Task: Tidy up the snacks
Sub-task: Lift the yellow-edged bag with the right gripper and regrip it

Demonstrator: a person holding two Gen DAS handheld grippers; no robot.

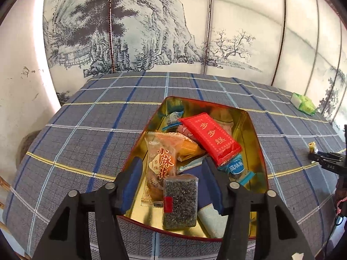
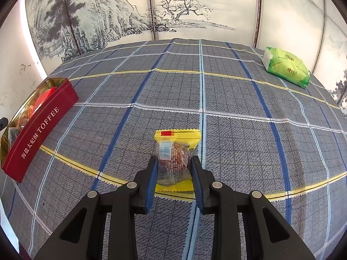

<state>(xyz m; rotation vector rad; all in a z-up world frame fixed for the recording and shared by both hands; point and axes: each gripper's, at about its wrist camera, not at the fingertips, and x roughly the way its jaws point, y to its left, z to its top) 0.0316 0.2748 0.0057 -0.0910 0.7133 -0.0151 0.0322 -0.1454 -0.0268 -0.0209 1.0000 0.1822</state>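
Plaid cloth (image 2: 227, 112) covers the table before an ink-landscape screen, with the red toffee tin (image 2: 41, 134) at nine o'clock in the right wrist view. Over that tin the left gripper (image 1: 173, 173) stands partly open, its pads clear of the sesame bar (image 1: 180, 201) lying between them. At six o'clock of its own view, the right gripper (image 2: 173, 171) is closed on the yellow snack packet (image 2: 175, 151).

**A home room with a painted screen**

I see a domestic setting. A table (image 2: 216, 99) under a grey plaid cloth stands against a folding screen (image 1: 151, 26) painted with ink mountains and trees. A scuffed white wall (image 1: 23, 82) is at left. A red toffee tin (image 2: 41, 130) of snacks and a green tissue pack (image 2: 286, 67) sit on the cloth.
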